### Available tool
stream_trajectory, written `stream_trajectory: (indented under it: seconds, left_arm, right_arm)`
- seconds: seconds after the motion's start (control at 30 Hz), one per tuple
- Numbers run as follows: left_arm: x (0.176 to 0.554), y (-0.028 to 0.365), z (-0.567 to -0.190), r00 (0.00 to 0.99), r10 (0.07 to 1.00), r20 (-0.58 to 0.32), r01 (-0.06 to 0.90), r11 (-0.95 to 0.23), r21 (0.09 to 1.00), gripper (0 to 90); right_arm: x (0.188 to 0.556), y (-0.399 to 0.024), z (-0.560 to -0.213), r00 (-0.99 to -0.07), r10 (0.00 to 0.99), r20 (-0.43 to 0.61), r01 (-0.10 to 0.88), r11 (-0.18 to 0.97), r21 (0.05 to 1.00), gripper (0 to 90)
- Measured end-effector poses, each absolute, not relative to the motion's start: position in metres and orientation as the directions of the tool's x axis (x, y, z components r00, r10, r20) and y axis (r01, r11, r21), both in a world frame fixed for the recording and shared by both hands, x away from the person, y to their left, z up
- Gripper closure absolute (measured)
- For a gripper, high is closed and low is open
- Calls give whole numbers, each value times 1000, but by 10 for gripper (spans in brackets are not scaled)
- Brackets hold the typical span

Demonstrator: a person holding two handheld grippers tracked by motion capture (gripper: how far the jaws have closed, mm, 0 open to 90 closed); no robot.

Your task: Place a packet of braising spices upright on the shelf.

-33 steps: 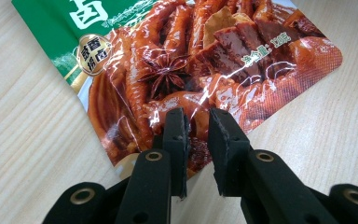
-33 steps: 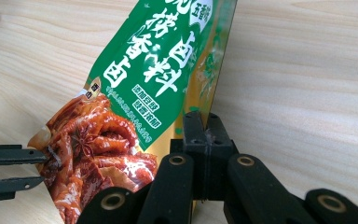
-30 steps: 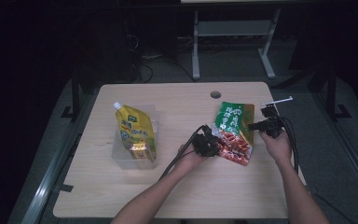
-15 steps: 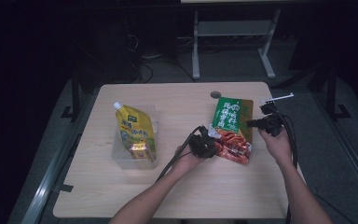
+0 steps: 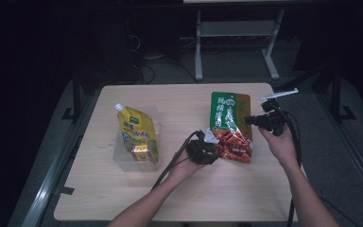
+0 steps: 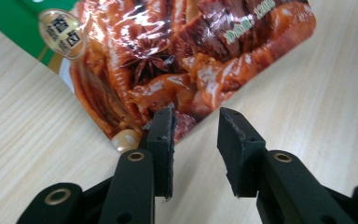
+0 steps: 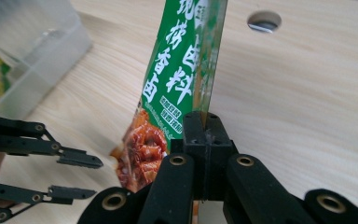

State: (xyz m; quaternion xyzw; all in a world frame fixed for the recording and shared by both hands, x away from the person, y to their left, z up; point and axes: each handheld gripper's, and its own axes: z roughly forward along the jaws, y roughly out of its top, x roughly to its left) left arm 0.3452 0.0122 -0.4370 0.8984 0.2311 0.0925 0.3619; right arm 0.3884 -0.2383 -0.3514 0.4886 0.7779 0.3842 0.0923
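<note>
Since a second ago the green and red snack packet has been lifted off the bench at its right edge and now stands tilted, its lower red end near the bench top. It hangs from the right gripper, whose jaws are pressed together on the packet's thin side seam. At the packet's lower corner the left gripper has just been opening: its jaws stand spread, the left one against the packet's bottom edge, the right one clear of it over bare wood, so nothing is pinched between them. In the high view the left gripper sits just left of the packet and the right gripper at its right side. Farther left on the bench, well apart, a yellow pouch with a white spout lies across a clear plastic tub. A round hole is cut in the bench beyond the packet.
</note>
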Motion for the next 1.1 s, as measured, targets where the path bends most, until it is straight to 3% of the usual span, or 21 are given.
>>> stream_trajectory:
  seconds: [0.4, 0.8, 1.1]
  left_arm:
    - [322, 30, -429, 895, 447, 4, 302, -610, 733, 542]
    - [297, 48, -428, 912, 411, 10, 268, -612, 744, 406]
    - [286, 59, -430, 913, 407, 11, 262, -610, 748, 386]
  right_arm:
    - [364, -211, -322, -611, 773, 170, 573, 284, 769, 900]
    - [362, -179, -306, -641, 762, 88, 505, 333, 796, 900]
    - [368, -156, -297, -680, 728, 93, 470, 335, 817, 900]
